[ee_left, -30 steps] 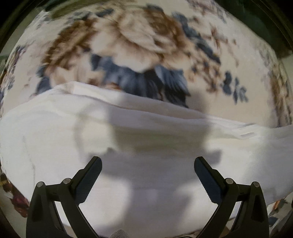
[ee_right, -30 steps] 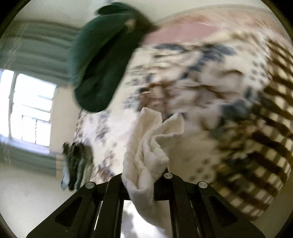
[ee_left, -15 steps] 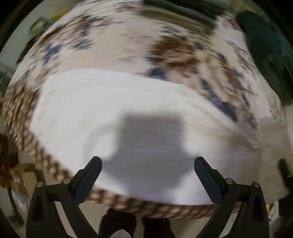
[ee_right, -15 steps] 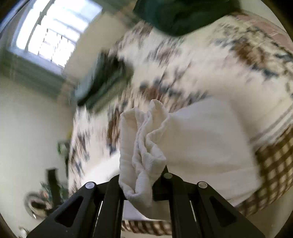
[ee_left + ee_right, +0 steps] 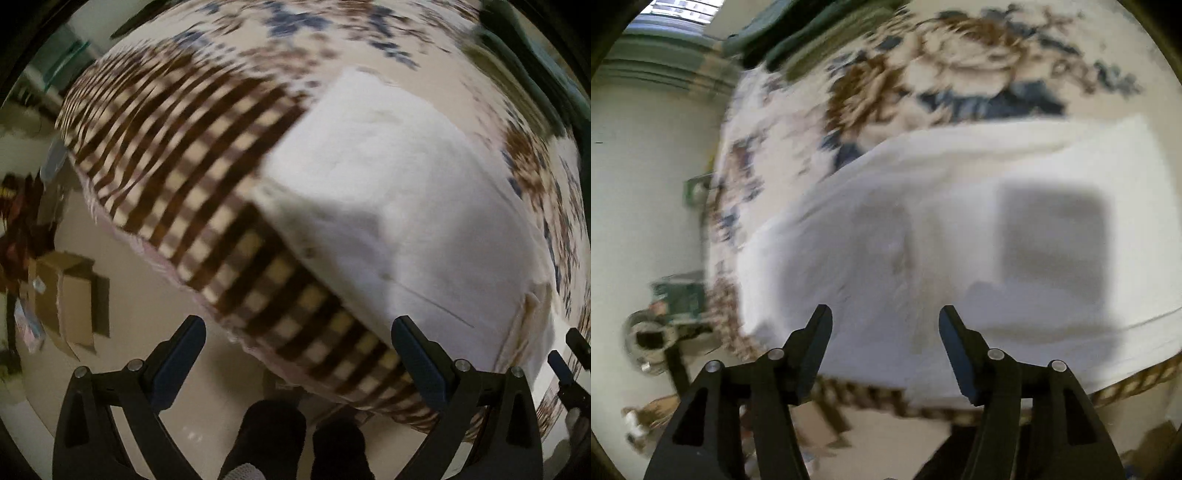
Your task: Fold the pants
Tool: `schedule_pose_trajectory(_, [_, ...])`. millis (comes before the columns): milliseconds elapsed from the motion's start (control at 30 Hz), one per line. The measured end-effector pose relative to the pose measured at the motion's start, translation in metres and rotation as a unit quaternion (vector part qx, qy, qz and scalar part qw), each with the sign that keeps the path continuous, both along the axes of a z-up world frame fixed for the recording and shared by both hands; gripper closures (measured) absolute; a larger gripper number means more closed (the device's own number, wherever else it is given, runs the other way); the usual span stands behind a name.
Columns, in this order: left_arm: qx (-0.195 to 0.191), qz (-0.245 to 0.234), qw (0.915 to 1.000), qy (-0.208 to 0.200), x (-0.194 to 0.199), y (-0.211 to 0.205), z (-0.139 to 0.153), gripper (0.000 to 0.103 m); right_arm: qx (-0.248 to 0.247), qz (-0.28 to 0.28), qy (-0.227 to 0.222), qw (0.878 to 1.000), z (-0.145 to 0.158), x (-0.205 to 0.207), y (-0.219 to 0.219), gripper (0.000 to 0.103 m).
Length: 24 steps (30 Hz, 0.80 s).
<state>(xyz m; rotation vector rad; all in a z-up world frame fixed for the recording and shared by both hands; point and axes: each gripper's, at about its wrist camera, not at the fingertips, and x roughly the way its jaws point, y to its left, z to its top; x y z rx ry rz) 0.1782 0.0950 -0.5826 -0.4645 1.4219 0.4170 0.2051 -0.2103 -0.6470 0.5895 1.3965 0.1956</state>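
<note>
The white pants [image 5: 388, 206] lie folded flat on the bed near its checked front edge; they also show in the right wrist view [image 5: 960, 240]. My left gripper [image 5: 297, 350] is open and empty, held above the bed's edge to the left of the pants. My right gripper [image 5: 885, 336] is open and empty, just above the near edge of the pants. The tip of the right gripper shows at the far right of the left wrist view [image 5: 569, 358].
The bed has a floral cover [image 5: 960, 66] with a brown checked border [image 5: 177, 147]. Dark green clothes [image 5: 798, 40] lie at the bed's far side. A cardboard box [image 5: 70, 295] is on the floor. The person's feet [image 5: 295, 435] stand below.
My right gripper has let go of the bunched white cloth and opened; the pants now lie flat. My left gripper has swung left and back, over the bed's edge.
</note>
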Motion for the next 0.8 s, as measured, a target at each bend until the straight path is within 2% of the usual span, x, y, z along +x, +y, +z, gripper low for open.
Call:
schedule_pose_trajectory(167, [-0.016, 0.018, 0.9997, -0.005, -0.005, 0.010, -0.006, 0.000, -0.073, 0.020, 0.050, 0.996, -0.023, 0.039, 0.014, 0.042])
schedule_pose_trajectory(200, [-0.017, 0.018, 0.9997, -0.007, -0.006, 0.012, -0.006, 0.000, -0.091, 0.025, 0.063, 0.994, -0.030, 0.044, 0.021, 0.048])
schedule_pose_trajectory(233, [-0.019, 0.018, 0.9996, -0.009, -0.007, 0.013, -0.006, 0.000, -0.104, 0.026, 0.075, 0.991, -0.038, 0.046, 0.028, 0.077])
schedule_pose_trajectory(267, [-0.021, 0.017, 0.9996, -0.011, -0.007, 0.012, -0.005, 0.000, -0.119, 0.024, 0.080, 0.989, -0.042, 0.046, 0.030, 0.087])
schedule_pose_trajectory(367, [-0.025, 0.008, 0.9995, -0.018, -0.007, 0.010, -0.004, 0.000, -0.140, 0.020, 0.054, 0.988, -0.032, 0.038, 0.036, 0.087])
schedule_pose_trajectory(433, [-0.027, 0.001, 0.9994, -0.020, -0.006, 0.004, -0.001, 0.000, -0.131, 0.022, 0.053, 0.990, -0.027, 0.030, 0.036, 0.087])
schedule_pose_trajectory(467, [-0.029, -0.003, 0.9993, -0.022, -0.004, -0.001, -0.001, 0.000, -0.123, 0.021, 0.060, 0.990, -0.027, 0.027, 0.035, 0.086])
schedule_pose_trajectory(533, [-0.030, -0.010, 0.9993, -0.020, -0.001, -0.008, -0.002, 0.000, -0.104, 0.021, 0.090, 0.990, -0.033, 0.023, 0.030, 0.079])
schedule_pose_trajectory(567, [-0.029, -0.012, 0.9992, -0.022, 0.001, -0.011, -0.002, 0.000, -0.084, 0.017, 0.104, 0.991, -0.037, 0.023, 0.029, 0.079])
schedule_pose_trajectory(633, [-0.028, -0.018, 0.9992, -0.024, 0.005, -0.017, -0.001, 0.000, -0.067, 0.010, 0.107, 0.992, -0.043, 0.020, 0.027, 0.079])
schedule_pose_trajectory(700, [-0.027, -0.027, 0.9989, -0.026, 0.011, -0.026, 0.000, 0.000, -0.046, 0.003, 0.095, 0.994, -0.045, 0.019, 0.023, 0.079])
schedule_pose_trajectory(767, [-0.026, -0.035, 0.9986, -0.029, 0.014, -0.031, 0.000, 0.000, -0.042, -0.007, 0.077, 0.996, -0.042, 0.016, 0.019, 0.086])
schedule_pose_trajectory(800, [-0.025, -0.038, 0.9984, -0.032, 0.015, -0.034, 0.001, 0.000, -0.043, -0.005, 0.064, 0.997, -0.038, 0.014, 0.020, 0.087])
